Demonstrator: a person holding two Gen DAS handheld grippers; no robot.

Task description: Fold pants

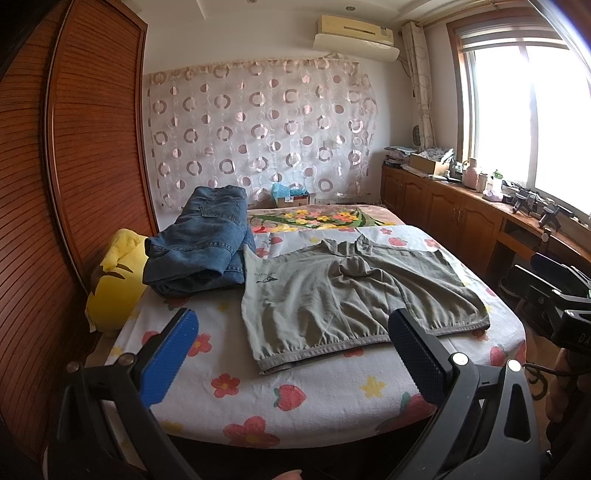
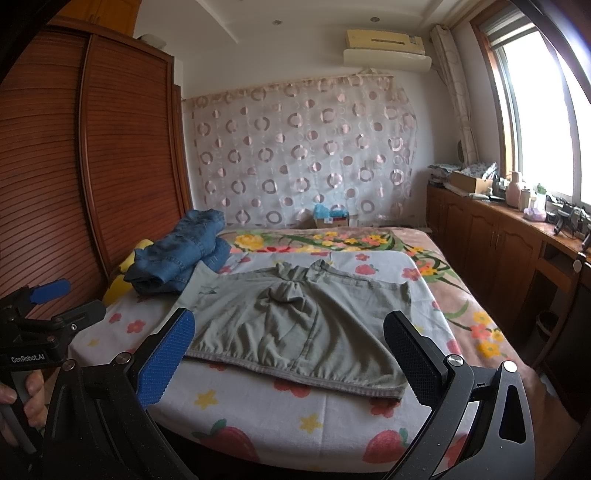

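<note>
Grey-green pants (image 1: 354, 295) lie flat on the bed (image 1: 332, 406) — both tongs, left (image 1: 291, 354) and right (image 2: 288, 354), apart, empty.

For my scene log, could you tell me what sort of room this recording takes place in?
Most likely a home bedroom: a bed with a floral sheet fills the middle, a slatted wooden wardrobe stands beside it, and an air conditioner hangs above a curtained wall.
</note>
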